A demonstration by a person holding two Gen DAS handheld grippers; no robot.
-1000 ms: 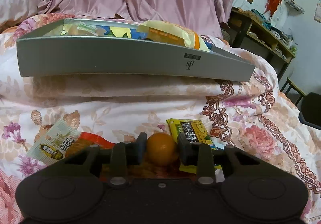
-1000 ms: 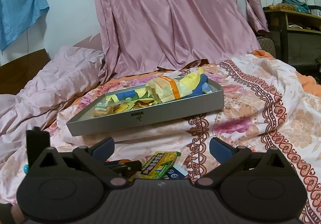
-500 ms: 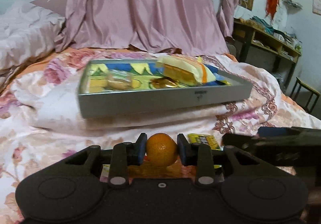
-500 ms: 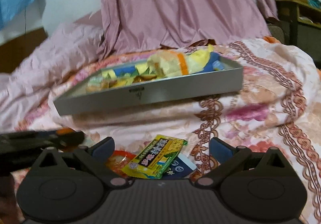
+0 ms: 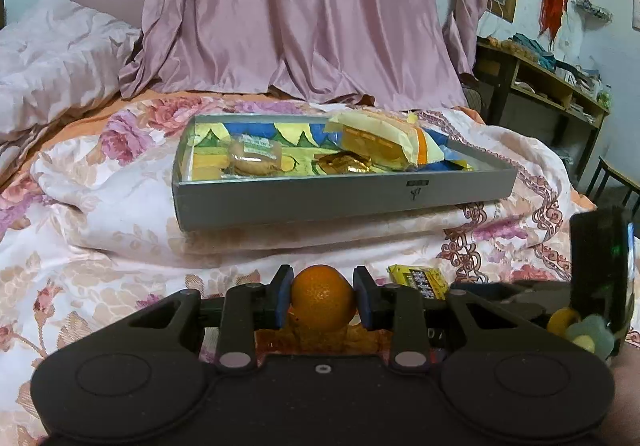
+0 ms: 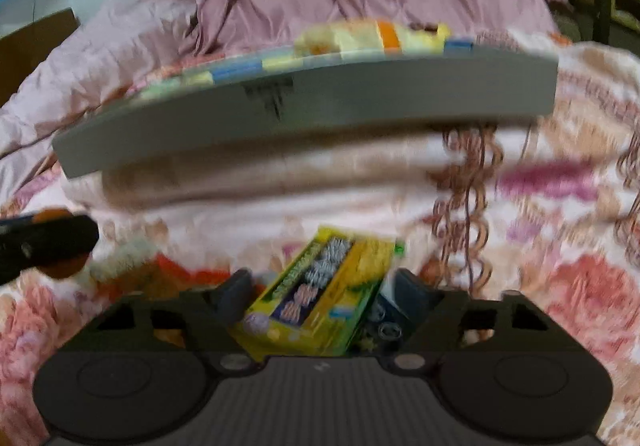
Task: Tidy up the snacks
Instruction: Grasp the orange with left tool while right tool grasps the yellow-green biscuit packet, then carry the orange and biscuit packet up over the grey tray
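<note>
My left gripper (image 5: 322,288) is shut on a small orange (image 5: 322,296), held a little above the floral bedspread in front of the grey tray (image 5: 340,202). In the tray lie a large yellow bag (image 5: 384,142), a clear cookie packet (image 5: 252,156) and a gold wrapper (image 5: 346,164). In the blurred right wrist view, my right gripper (image 6: 322,286) is low over a yellow-green snack packet (image 6: 320,294), one finger on each side of it. Blur hides whether the fingers press it. The same packet (image 5: 416,278) shows in the left wrist view.
A red-orange wrapper (image 6: 172,270) and a dark blue packet (image 6: 386,308) lie beside the yellow one. A pink curtain (image 5: 304,14) hangs behind the tray, and a pink duvet (image 5: 56,58) is bunched at the left. A wooden shelf (image 5: 540,86) and a stool (image 5: 616,178) stand at the right.
My left gripper has risen and drawn back with the orange, so the tray's inside now shows. My right gripper dropped onto the yellow-green packet and its fingers came closer together.
</note>
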